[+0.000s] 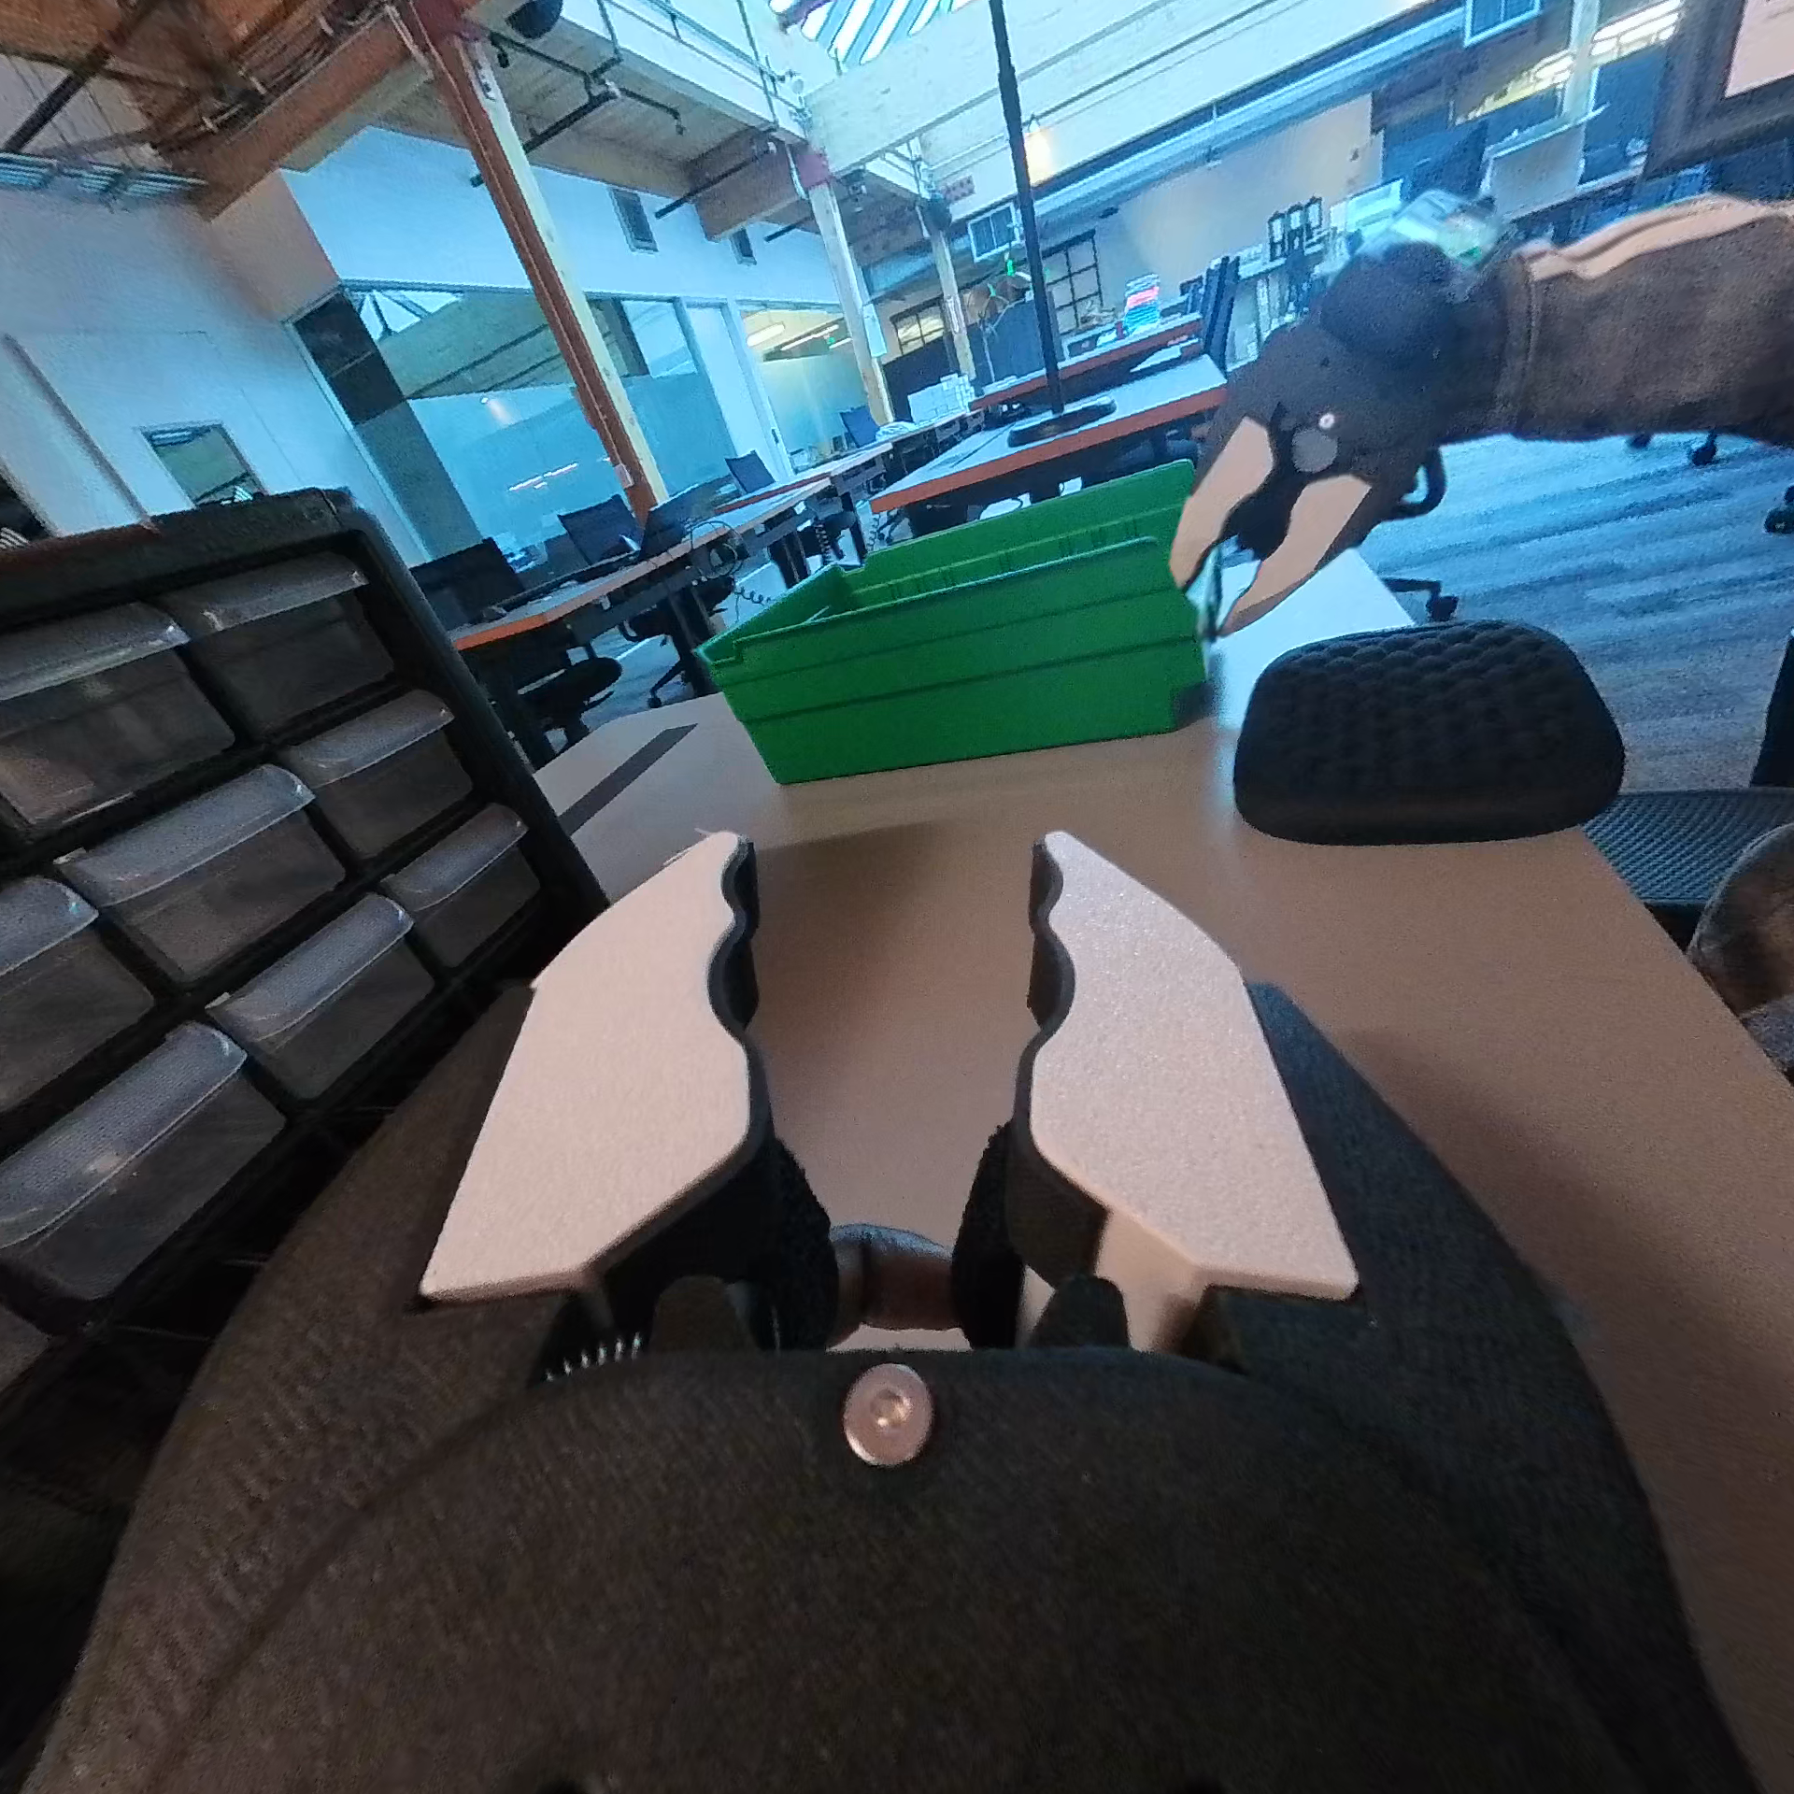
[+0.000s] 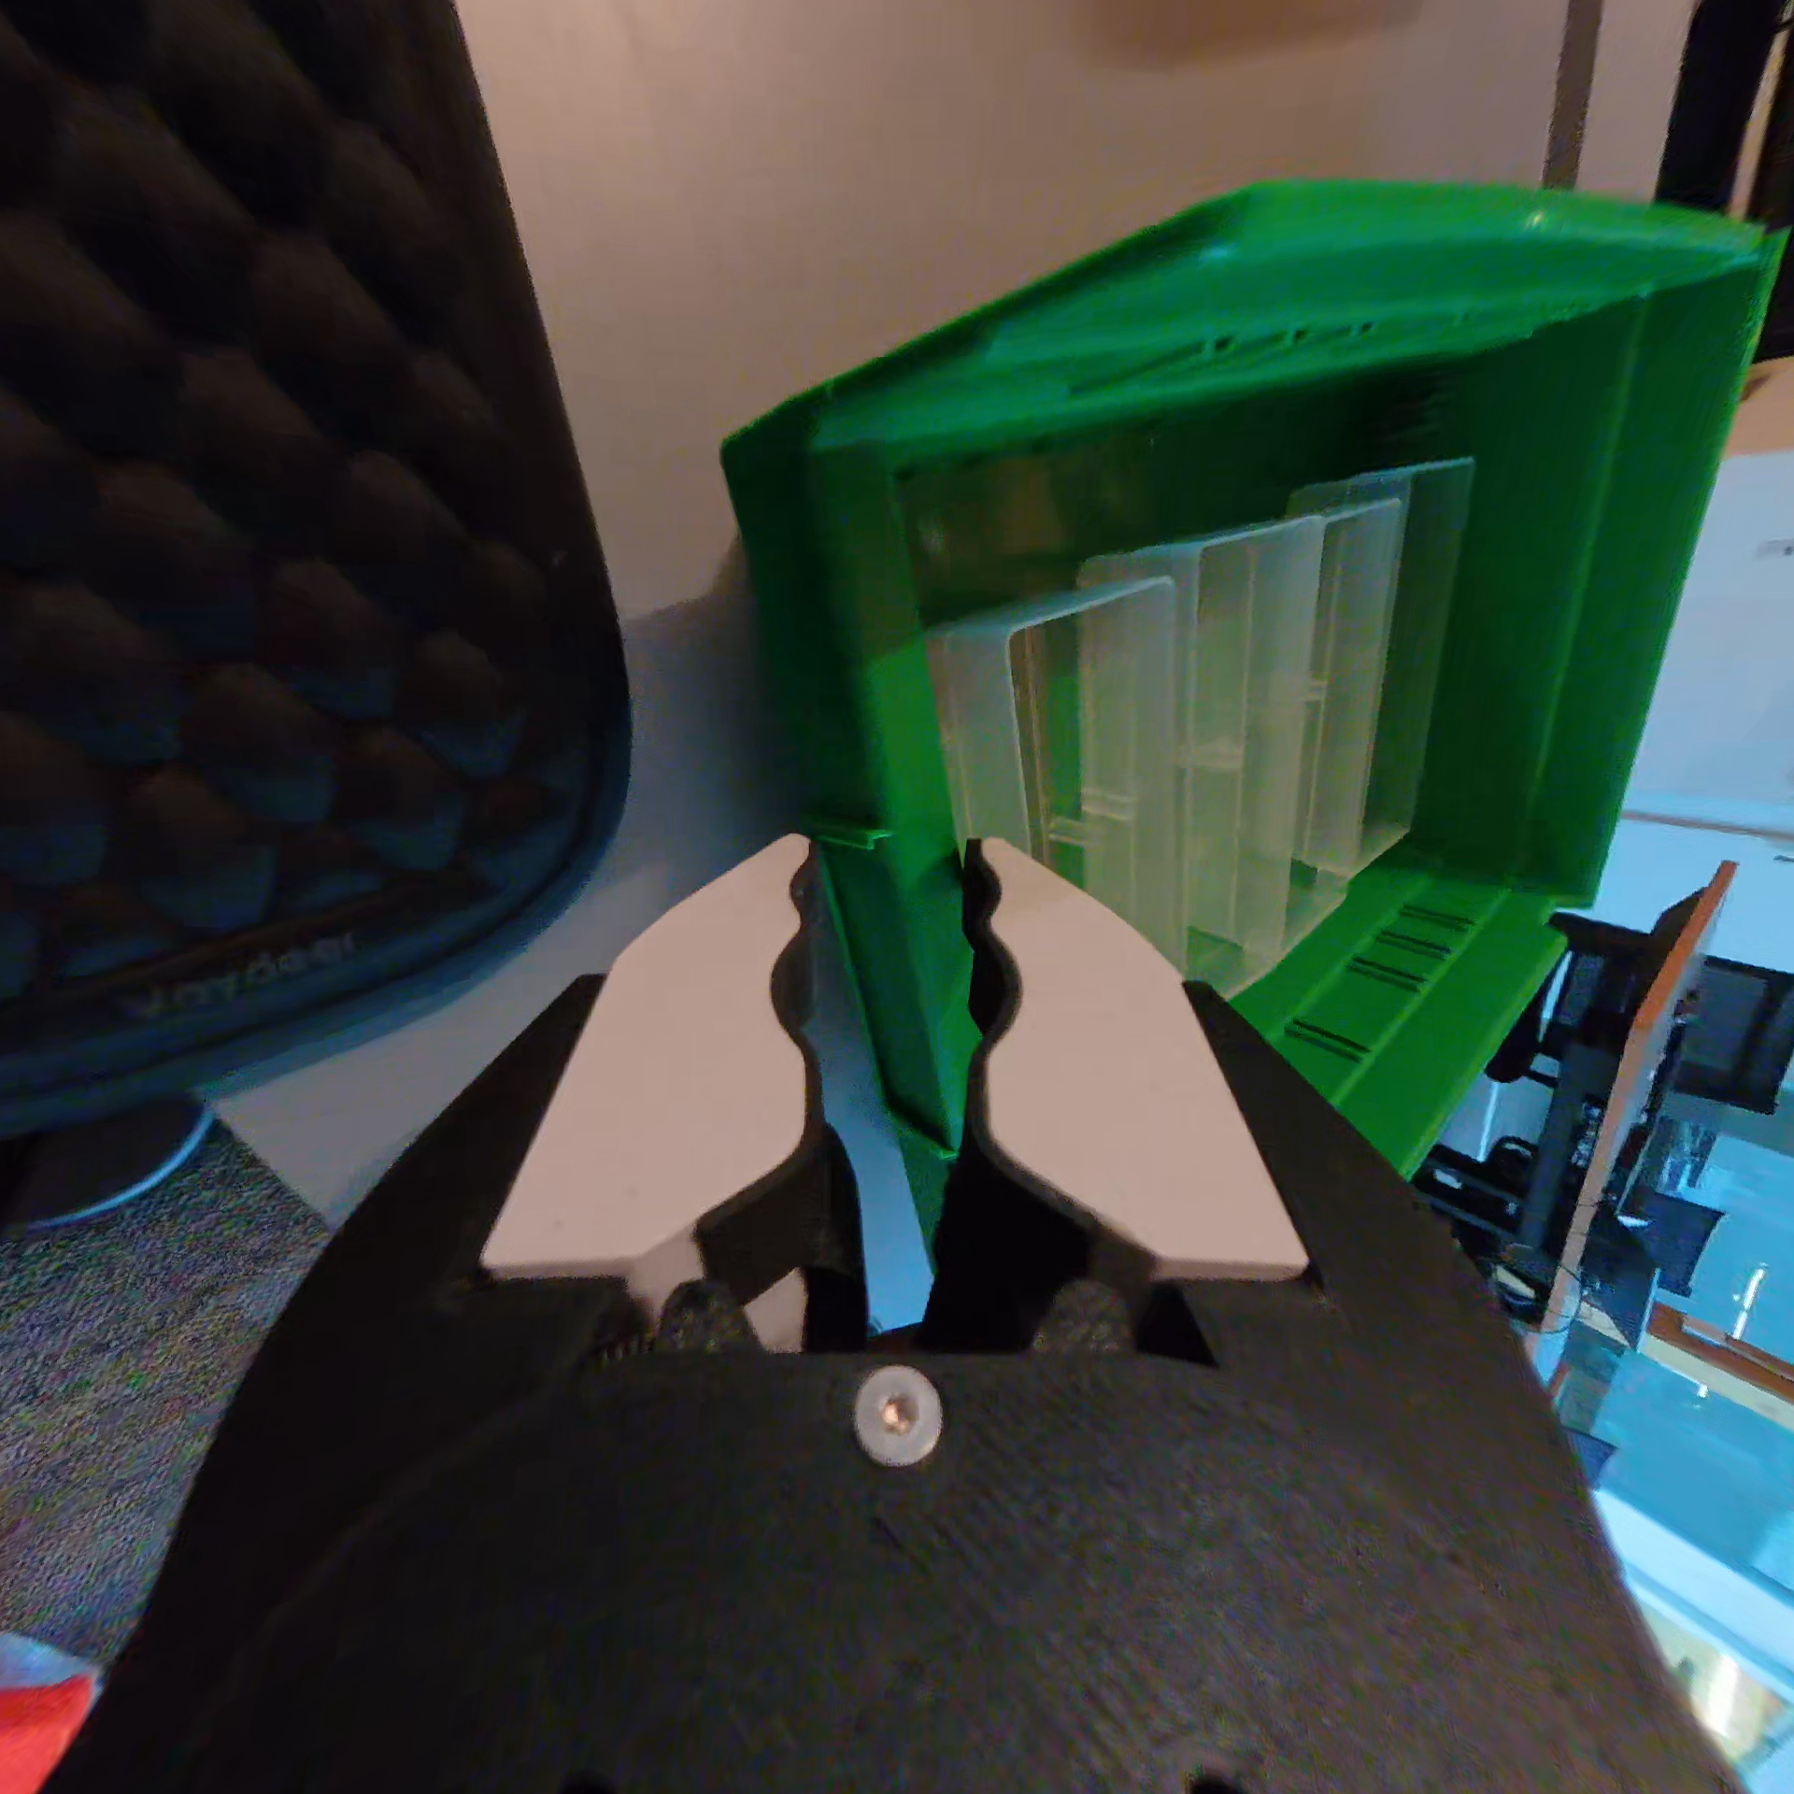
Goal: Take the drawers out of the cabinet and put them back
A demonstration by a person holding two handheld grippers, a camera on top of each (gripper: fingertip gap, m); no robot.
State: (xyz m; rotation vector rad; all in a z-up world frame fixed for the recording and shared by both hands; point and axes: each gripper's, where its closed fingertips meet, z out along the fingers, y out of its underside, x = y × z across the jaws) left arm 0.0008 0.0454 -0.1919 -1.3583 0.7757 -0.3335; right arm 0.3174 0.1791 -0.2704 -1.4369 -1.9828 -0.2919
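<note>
A black cabinet [image 1: 408, 621] with several clear grey drawers [image 1: 204, 874] stands at the left of the table [image 1: 922, 806]. A green bin [image 1: 971, 670] sits farther back on the table. In the right wrist view the bin [image 2: 1456, 582] holds several clear drawers [image 2: 1213, 699] lying side by side. My left gripper [image 1: 888, 854] is open and empty over the table, beside the cabinet. My right gripper [image 2: 888, 864] has its jaws closed on the bin's near wall at a corner. It also shows in the left wrist view [image 1: 1213, 597] at the bin's right end.
A black textured chair headrest [image 1: 1427, 728] stands at the table's right edge, close to the bin; it also shows in the right wrist view [image 2: 243, 582]. Office desks and chairs fill the room behind. Carpet floor [image 2: 146, 1359] lies below the table edge.
</note>
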